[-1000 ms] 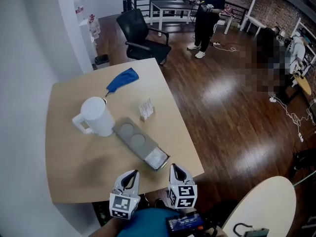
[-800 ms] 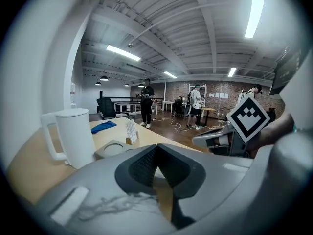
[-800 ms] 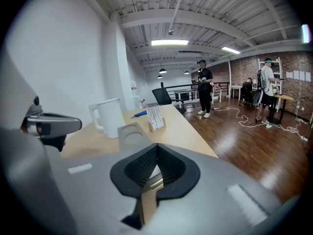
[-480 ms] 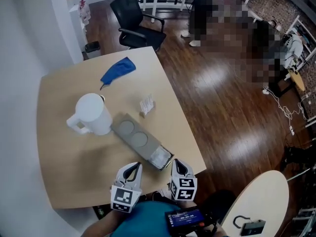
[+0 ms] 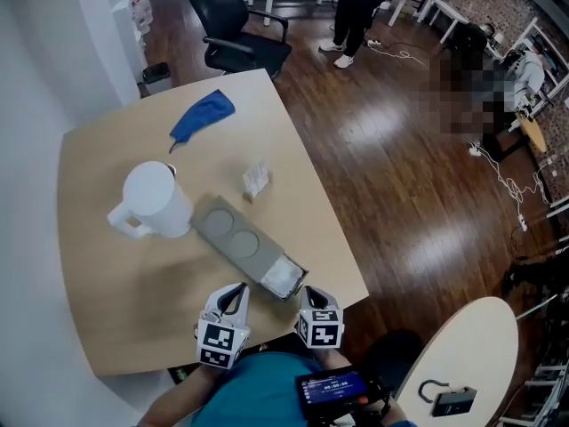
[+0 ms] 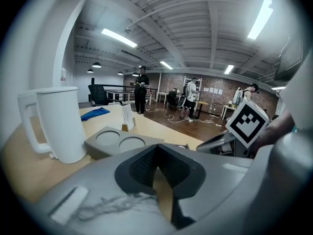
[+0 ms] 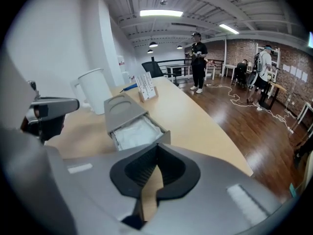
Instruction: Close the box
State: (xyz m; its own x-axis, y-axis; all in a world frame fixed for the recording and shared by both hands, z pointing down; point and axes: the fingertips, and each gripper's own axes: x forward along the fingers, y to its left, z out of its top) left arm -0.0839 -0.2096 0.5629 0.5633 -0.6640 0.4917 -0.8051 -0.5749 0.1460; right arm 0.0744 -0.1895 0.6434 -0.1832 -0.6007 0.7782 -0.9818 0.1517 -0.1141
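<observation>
A long grey box [image 5: 233, 240] with two round recesses in its top lies slantwise on the wooden table [image 5: 98, 274]. Its drawer [image 5: 284, 279] sticks out at the near end and shows white padding [image 7: 135, 131]. My left gripper [image 5: 233, 297] hovers at the table's front edge, just left of the drawer end, shut and empty. My right gripper [image 5: 312, 299] hangs just right of the drawer end, also shut and empty. In the left gripper view the box [image 6: 119, 143] lies ahead and the right gripper [image 6: 230, 141] shows at the right.
A white lidded jug [image 5: 153, 199] stands against the box's far left side. A small card stand [image 5: 255, 179] and a blue cloth [image 5: 203, 116] lie farther back. A black chair [image 5: 233, 36] stands beyond the table, a round table [image 5: 458, 363] at bottom right. People stand far off.
The head view has drifted, so the table sits a little more to the left. Both grippers stay by the front edge near the drawer end. The box has not moved.
</observation>
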